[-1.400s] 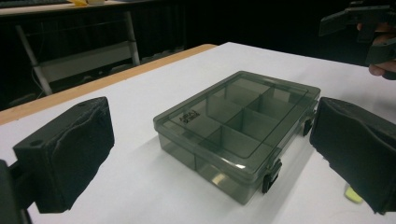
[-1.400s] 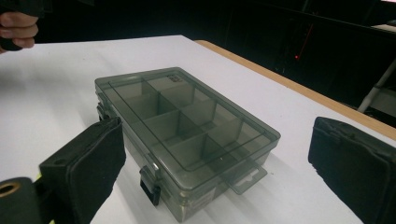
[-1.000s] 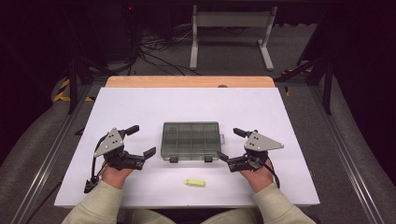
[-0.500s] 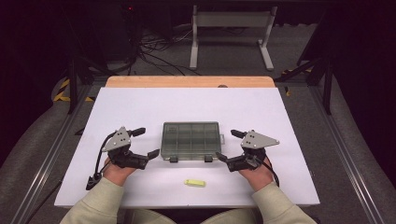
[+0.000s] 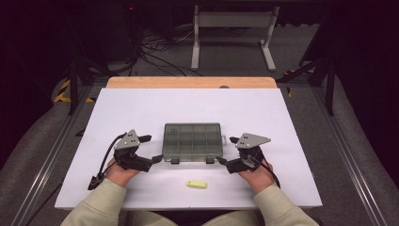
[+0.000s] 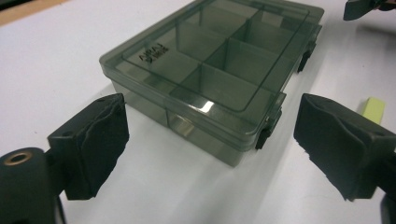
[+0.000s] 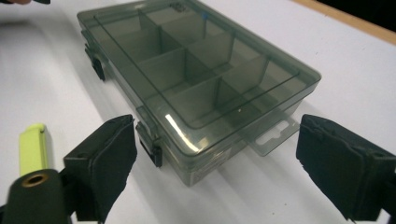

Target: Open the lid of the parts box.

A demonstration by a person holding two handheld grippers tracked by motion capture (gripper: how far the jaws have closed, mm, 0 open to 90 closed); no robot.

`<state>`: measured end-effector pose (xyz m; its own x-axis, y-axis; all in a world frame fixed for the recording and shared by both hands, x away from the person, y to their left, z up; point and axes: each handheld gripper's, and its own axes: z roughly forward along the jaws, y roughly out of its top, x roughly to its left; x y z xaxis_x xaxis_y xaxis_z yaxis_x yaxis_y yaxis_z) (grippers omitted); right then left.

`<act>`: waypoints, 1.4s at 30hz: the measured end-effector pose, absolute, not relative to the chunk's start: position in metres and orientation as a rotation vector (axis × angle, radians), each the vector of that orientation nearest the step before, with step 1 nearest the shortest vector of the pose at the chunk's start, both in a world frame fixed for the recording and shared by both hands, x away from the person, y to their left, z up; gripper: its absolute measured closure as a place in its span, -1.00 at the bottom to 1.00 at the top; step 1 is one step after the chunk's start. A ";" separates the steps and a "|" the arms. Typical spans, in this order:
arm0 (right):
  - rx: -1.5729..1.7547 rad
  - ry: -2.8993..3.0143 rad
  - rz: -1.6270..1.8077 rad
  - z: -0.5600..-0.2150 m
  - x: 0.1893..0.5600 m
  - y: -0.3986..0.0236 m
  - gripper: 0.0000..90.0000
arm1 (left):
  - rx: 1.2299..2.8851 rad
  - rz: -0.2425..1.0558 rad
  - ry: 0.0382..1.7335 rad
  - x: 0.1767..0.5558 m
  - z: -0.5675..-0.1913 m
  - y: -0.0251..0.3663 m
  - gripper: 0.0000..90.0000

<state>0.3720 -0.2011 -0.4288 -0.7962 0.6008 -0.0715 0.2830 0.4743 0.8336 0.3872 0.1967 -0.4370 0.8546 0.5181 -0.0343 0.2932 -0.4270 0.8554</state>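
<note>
**Organizer box sits shut between two spread claws**

Organizer box (image 5: 192,142), smoky translucent plastic with divider walls showing through its closed lid, lies flat on the counter (image 5: 141,108) between the two claws. It looks light, rigid and smooth, so it would likely skid under a sideways push; the compartments appear empty. Best holds, I judge, are the short end walls, or the two dark latches (image 6: 264,135) along the front edge if the lid is to be opened.

Left claw (image 5: 152,151) has its jaws spread around the box's near left corner, nothing pinched; they have just been narrowing. Right claw (image 5: 227,150) is likewise spread at the near right corner beside the hang tab (image 7: 274,135), also just narrowing, pads clear of the plastic.

Behind both claws, toward the person, lies a small yellow-green piece (image 5: 196,184). Beyond the matte white counter the room is dark, with cables and a metal stand (image 5: 233,33) on the floor.
</note>
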 end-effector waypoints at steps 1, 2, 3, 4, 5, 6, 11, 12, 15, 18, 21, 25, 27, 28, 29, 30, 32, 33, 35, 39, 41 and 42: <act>0.743 2.382 1.237 -0.430 0.372 -0.200 -0.68 | 2.052 0.282 0.593 0.388 -0.438 0.197 -0.73; 0.745 2.389 1.232 -0.431 0.373 -0.200 -0.67 | 2.057 0.282 0.594 0.389 -0.438 0.196 -0.72; 0.746 2.397 1.227 -0.432 0.373 -0.199 -0.67 | 2.068 0.278 0.594 0.389 -0.439 0.196 -0.71; 0.749 2.401 1.223 -0.433 0.373 -0.199 -0.67 | 2.075 0.266 0.597 0.390 -0.440 0.195 -0.71; 0.753 2.405 1.220 -0.434 0.374 -0.199 -0.67 | 2.086 0.260 0.595 0.390 -0.441 0.195 -0.70; 0.758 2.411 1.215 -0.435 0.374 -0.199 -0.67 | 2.093 0.253 0.603 0.391 -0.442 0.194 -0.69; 0.773 2.438 1.196 -0.440 0.374 -0.198 -0.66 | 2.119 0.231 0.600 0.391 -0.446 0.192 -0.66; 0.773 2.438 1.196 -0.440 0.374 -0.198 -0.66 | 2.119 0.231 0.600 0.391 -0.446 0.192 -0.65; 0.781 2.455 1.189 -0.442 0.375 -0.198 -0.66 | 2.146 0.216 0.607 0.392 -0.449 0.190 -0.64; 0.788 2.471 1.178 -0.445 0.375 -0.199 -0.66 | 2.171 0.191 0.605 0.394 -0.452 0.188 -0.63; 0.799 2.483 1.175 -0.447 0.376 -0.199 -0.66 | 2.190 0.193 0.603 0.393 -0.453 0.187 -0.59; 0.796 2.495 1.168 -0.448 0.376 -0.199 -0.58 | 2.196 0.199 0.591 0.392 -0.453 0.186 -0.48; 0.786 2.488 1.173 -0.447 0.375 -0.199 -0.48 | 2.197 0.206 0.581 0.391 -0.452 0.186 -0.33; 0.781 2.485 1.177 -0.446 0.375 -0.199 -0.40 | 2.200 0.205 0.577 0.391 -0.452 0.186 -0.27; 0.775 2.487 1.181 -0.446 0.375 -0.199 -0.31 | 2.200 0.205 0.577 0.391 -0.452 0.186 -0.23; 0.775 2.487 1.181 -0.446 0.375 -0.199 -0.31 | 2.204 0.203 0.579 0.390 -0.452 0.186 -0.23; 0.764 2.500 1.160 -0.446 0.374 -0.198 -0.14 | 2.216 0.205 0.567 0.390 -0.452 0.185 -0.05; 0.762 2.501 1.156 -0.446 0.374 -0.198 -0.09 | 2.220 0.200 0.566 0.390 -0.452 0.185 -0.05; 0.756 2.499 1.160 -0.446 0.374 -0.198 -0.01 | 2.232 0.199 0.562 0.389 -0.453 0.184 0.05; 0.757 2.491 1.165 -0.445 0.373 -0.199 0.14 | 2.240 0.191 0.550 0.388 -0.452 0.184 0.24; 0.751 2.489 1.170 -0.444 0.372 -0.199 0.19 | 2.238 0.189 0.543 0.388 -0.452 0.184 0.33; 0.751 2.489 1.170 -0.444 0.372 -0.199 0.19 | 2.239 0.185 0.540 0.388 -0.452 0.184 0.33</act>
